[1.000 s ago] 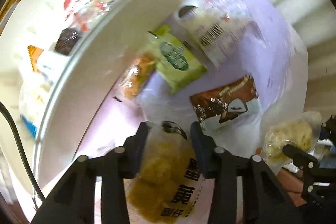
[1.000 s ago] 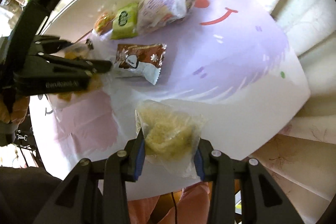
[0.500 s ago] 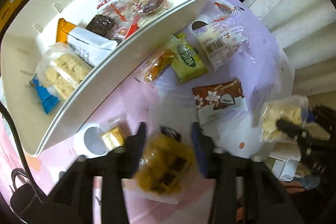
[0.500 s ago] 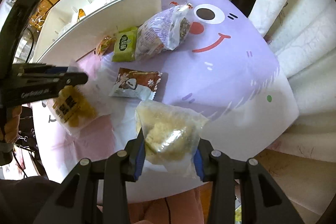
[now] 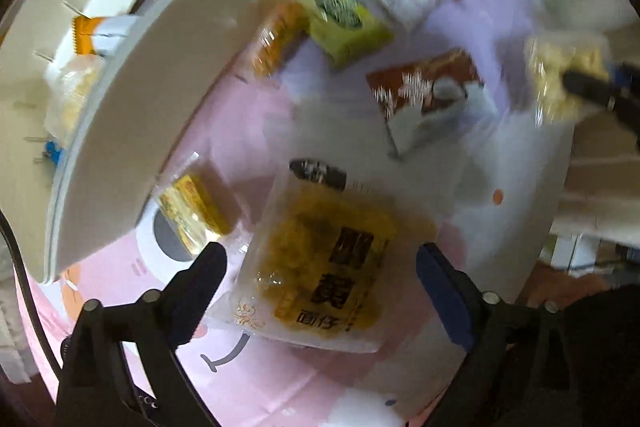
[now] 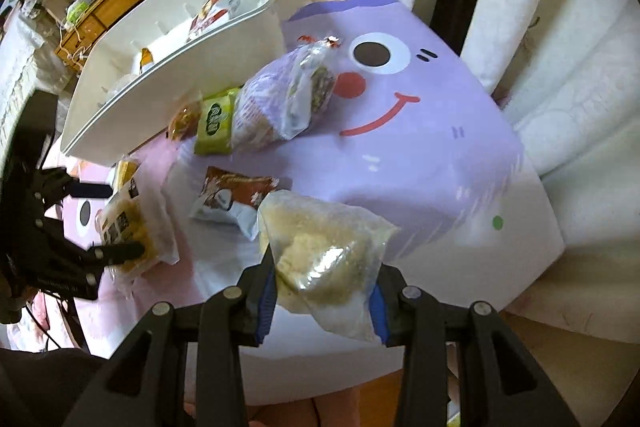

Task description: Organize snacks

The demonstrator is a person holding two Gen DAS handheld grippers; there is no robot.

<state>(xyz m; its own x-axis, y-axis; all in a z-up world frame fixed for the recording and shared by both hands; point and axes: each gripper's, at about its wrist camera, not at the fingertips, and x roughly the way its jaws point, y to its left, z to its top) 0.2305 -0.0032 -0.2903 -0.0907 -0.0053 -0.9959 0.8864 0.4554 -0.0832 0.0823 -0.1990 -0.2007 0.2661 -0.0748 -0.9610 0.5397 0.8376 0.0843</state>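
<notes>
A yellow snack packet (image 5: pixel 324 267) with dark print lies flat on the pink part of the tablecloth. My left gripper (image 5: pixel 320 263) points straight down over it. Its jaws are opening wide, and the pads stand clear of the packet on both sides. From the right wrist view the same packet (image 6: pixel 128 227) rests between the left gripper's fingers (image 6: pixel 120 251). My right gripper (image 6: pixel 324 267) is shut on a clear bag of pale crumbly snack (image 6: pixel 320 239), held above the table's near edge. A white bin (image 5: pixel 132 147) with several snacks inside stands at the left.
Loose on the cartoon-face cloth lie a brown packet (image 6: pixel 232 191), a green packet (image 6: pixel 214 123), an orange packet (image 5: pixel 276 35), a big clear bag (image 6: pixel 284 103) and a small gold packet (image 5: pixel 192 211) by the bin wall (image 6: pixel 180 87). Curtains hang behind the table.
The left gripper's jaws have spread wide and let go of the yellow packet, which now lies on the cloth. The right gripper has lifted a little with its bag.
</notes>
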